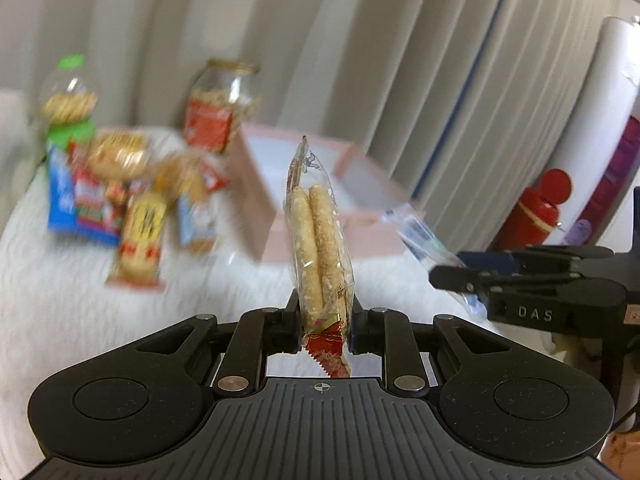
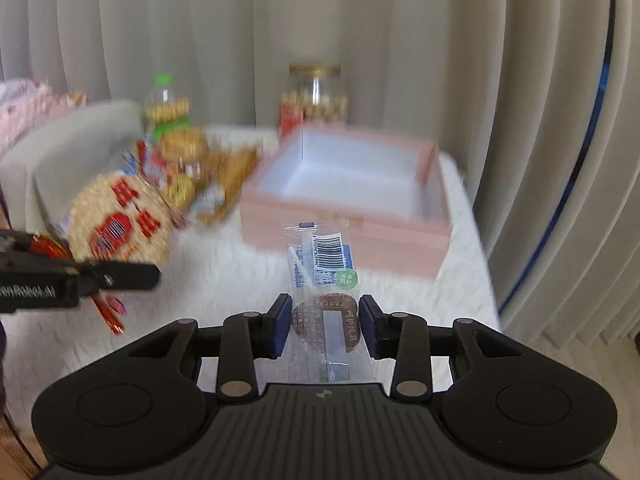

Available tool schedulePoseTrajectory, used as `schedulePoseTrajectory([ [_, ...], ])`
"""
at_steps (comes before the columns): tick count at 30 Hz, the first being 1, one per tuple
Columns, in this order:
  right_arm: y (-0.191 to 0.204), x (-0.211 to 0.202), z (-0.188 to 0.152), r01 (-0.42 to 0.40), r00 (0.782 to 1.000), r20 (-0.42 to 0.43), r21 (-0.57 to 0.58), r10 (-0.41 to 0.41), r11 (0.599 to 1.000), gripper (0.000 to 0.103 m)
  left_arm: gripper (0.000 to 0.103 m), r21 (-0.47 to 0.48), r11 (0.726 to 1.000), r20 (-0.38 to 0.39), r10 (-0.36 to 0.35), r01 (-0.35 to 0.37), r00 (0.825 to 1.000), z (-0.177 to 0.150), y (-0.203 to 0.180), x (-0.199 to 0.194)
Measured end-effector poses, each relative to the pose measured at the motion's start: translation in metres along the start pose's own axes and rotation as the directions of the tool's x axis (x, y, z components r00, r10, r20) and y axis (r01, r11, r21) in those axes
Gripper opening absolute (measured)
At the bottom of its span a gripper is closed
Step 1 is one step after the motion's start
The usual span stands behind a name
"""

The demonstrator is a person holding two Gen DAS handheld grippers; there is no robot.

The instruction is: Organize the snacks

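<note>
A: What did each gripper have in it?

B: The left gripper (image 1: pixel 325 330) was clamped on the red end of a rice cracker packet (image 1: pixel 318 240), which stood edge-on with its long axis pointing up and away from the fingers. The right gripper (image 2: pixel 323 326) pinched a biscuit packet (image 2: pixel 326 308) by its sides, its long axis running forward along the fingers, barcode end leading.

A: And where did the box lie from them?

B: The pink box (image 2: pixel 348 236) sat straight ahead of the right gripper on the white tablecloth (image 2: pixel 224 268), its open top facing up and its inside apparently bare. In the left wrist view the same box lay ahead and slightly right. The right gripper looked the nearer of the two, so its packet would likely only need to go forward and over the near wall.

A: What was further out?

B: The snack pile (image 1: pixel 120 196) lay left of the box, well apart from both grippers. Behind stood a jar with a green lid (image 1: pixel 68 92) and a jar with a gold lid (image 2: pixel 314 98), then the curtain (image 2: pixel 520 100).
</note>
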State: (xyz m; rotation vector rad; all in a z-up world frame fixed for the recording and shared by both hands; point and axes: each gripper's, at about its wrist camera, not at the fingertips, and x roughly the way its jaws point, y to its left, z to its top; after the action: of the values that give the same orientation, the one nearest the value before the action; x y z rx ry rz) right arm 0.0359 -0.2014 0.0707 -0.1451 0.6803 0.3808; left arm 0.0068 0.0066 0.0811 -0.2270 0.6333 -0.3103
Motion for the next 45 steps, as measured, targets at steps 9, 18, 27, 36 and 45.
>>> schedulePoseTrajectory([
  [9,-0.029,-0.006,0.089,-0.034,0.991,0.130,0.073,0.024,0.997,0.036,0.024,0.038,0.998,0.033,-0.046,0.044,0.998,0.082,-0.003,0.024],
  [18,-0.064,0.089,0.148,0.073,0.997,-0.020,0.152,-0.071,0.986,0.040,0.025,-0.032,0.989,-0.077,-0.144,0.142,0.986,0.127,0.029,0.135],
  [27,-0.106,0.153,0.141,0.105,0.989,-0.130,0.241,-0.075,0.965,0.063,0.028,-0.111,0.987,0.066,-0.109,0.116,0.992,0.132,0.075,0.112],
  [36,-0.002,0.177,0.181,-0.047,0.991,-0.124,0.071,0.056,0.996,0.065,0.028,-0.079,0.978,0.135,0.200,-0.191,0.970,0.061,0.111,0.053],
  [45,0.111,0.223,0.186,-0.128,0.951,-0.290,-0.062,0.105,0.990,0.065,0.028,-0.082,0.977,0.034,0.198,-0.195,0.980,0.012,0.130,0.047],
])
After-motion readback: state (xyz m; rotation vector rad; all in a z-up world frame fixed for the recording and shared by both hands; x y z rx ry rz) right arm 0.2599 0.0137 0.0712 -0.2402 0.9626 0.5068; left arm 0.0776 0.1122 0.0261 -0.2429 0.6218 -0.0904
